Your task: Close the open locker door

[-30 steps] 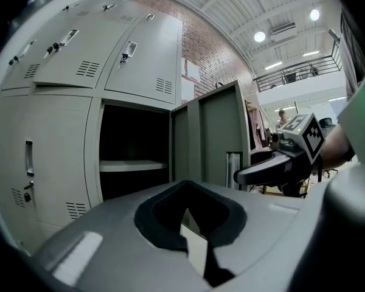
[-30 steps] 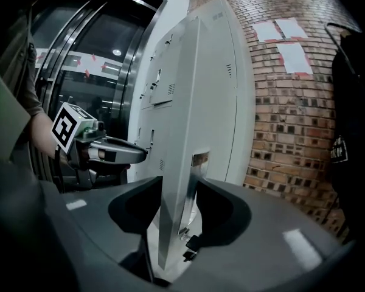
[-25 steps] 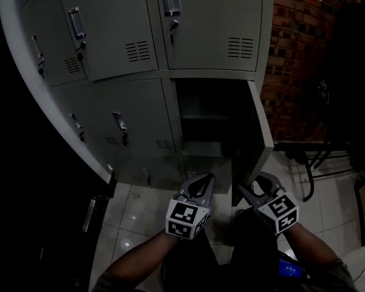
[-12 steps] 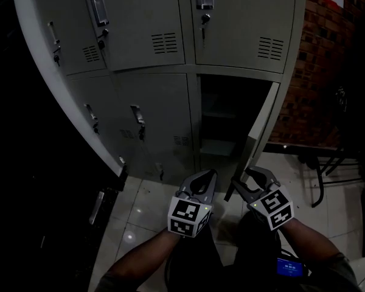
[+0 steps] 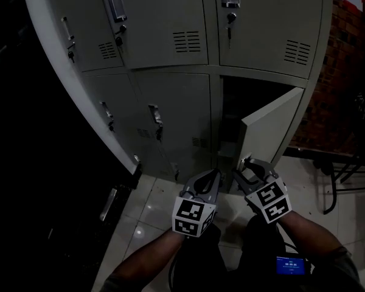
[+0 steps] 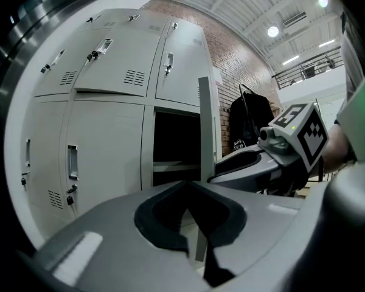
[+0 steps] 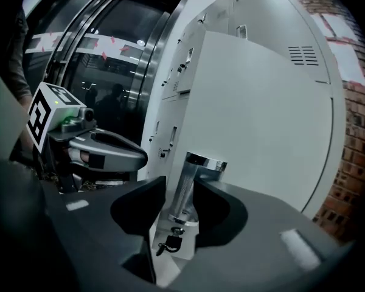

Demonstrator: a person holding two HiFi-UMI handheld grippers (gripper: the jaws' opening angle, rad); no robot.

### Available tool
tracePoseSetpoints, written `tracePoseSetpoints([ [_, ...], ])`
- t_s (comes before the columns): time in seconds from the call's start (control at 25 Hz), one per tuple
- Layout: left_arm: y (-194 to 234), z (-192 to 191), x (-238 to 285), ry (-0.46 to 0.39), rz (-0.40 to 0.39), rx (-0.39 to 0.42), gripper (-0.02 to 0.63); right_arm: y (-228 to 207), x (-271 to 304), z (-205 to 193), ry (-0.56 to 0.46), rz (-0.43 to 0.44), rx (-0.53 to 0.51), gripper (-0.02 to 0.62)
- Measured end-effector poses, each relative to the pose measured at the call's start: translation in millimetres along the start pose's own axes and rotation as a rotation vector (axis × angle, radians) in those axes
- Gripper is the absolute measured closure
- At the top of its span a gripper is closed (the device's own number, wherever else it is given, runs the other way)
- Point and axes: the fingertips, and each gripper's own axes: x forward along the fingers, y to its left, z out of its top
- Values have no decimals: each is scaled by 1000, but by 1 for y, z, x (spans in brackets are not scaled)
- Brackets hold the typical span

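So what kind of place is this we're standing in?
Most likely a locker area inside a larger building, though I can't tell what kind. A bank of grey metal lockers with keyed handles, one door ajar, stands beside a brick wall on a tiled floor.

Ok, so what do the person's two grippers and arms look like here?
The left gripper and right gripper are grey, with curved jaws lined by dark pads. Each carries a white cube printed with black square markers, plus a small green light. No sleeves show on the forearms. The right jaws are closing, the locker's chrome handle between them.
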Motion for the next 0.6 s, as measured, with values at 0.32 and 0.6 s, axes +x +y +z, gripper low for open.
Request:
tracePoseSetpoints([
  [0.32,34,-4,10,7,43,-3,603,-13,44,10,-1,-15,-16,452],
  [0.6,55,-5,22,8,76,1,604,-25,71,14,0,-16,-39,476],
])
